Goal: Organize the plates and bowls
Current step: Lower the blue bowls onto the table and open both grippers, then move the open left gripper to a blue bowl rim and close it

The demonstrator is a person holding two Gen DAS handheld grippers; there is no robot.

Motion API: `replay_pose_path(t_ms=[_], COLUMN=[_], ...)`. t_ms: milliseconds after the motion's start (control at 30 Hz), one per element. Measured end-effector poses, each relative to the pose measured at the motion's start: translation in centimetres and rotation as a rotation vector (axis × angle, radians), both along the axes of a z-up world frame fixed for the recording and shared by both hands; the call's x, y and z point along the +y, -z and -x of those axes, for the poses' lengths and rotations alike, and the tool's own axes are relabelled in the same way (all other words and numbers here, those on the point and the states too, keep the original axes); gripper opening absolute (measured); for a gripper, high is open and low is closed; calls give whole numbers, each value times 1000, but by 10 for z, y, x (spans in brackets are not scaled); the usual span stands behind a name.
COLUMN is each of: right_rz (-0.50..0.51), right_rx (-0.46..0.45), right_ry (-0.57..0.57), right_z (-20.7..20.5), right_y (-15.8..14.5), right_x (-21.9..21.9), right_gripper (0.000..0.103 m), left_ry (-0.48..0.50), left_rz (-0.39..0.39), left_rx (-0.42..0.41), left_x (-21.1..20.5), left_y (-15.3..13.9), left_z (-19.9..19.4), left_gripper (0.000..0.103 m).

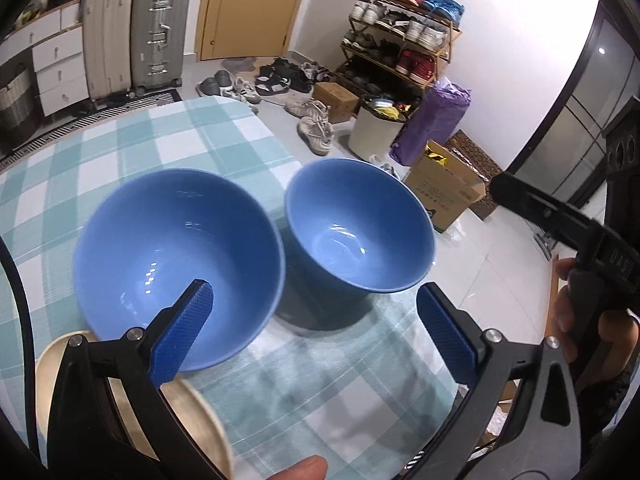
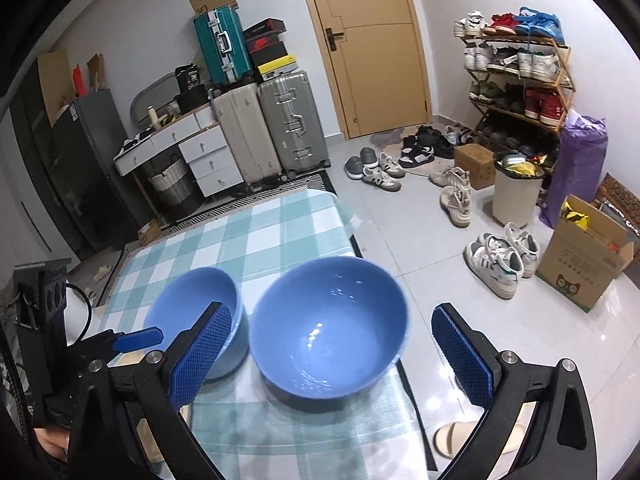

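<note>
Two blue bowls stand side by side, just apart, on the checked tablecloth (image 1: 168,140): the left bowl (image 1: 180,264) and the right bowl (image 1: 360,228), near the table's right edge. One cream plate (image 1: 188,412) lies nearest, beside the left bowl. The left gripper (image 1: 316,336) and right gripper (image 2: 332,354) both tilt downward above the bowls, jaws spread wide, holding nothing.

White letters that seem to read "UMI" stand on the black body of the right gripper (image 1: 608,268), "SF" is printed on a cardboard flap (image 2: 201,9) above the teal suitcase (image 2: 219,46), and other print is too small to read.
</note>
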State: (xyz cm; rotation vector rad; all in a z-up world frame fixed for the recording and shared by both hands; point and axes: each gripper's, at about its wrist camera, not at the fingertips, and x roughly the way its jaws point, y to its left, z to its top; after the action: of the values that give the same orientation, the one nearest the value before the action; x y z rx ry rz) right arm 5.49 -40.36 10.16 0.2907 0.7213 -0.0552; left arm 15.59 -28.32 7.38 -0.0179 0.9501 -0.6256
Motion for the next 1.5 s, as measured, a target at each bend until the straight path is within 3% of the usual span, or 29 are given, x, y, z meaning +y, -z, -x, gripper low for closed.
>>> replay_pose_path(t_ms=[167,433,767,1133,1500], right_rz=[1,-23,-23,-44,-57], right_rx=[24,58,63,113,163], right_ry=[33,63,49,30,-1], right_z=[0,-8,-22,-48,-73], right_y=[12,32,45,71,94], right_x=[-13,-34,-41,-51,-55], right_gripper=[102,102,101,77,61], left_ry=[44,67,52,32,-12], left_rz=[25,15,27,13,-5], left_rx=[31,20,97,142,156], left_x=[-14,-30,-42,-54,-59], left_y=[4,10,26,45,58], left_z=[-5,-4,-17,-23,-36], left_gripper=[83,71,59,56,52])
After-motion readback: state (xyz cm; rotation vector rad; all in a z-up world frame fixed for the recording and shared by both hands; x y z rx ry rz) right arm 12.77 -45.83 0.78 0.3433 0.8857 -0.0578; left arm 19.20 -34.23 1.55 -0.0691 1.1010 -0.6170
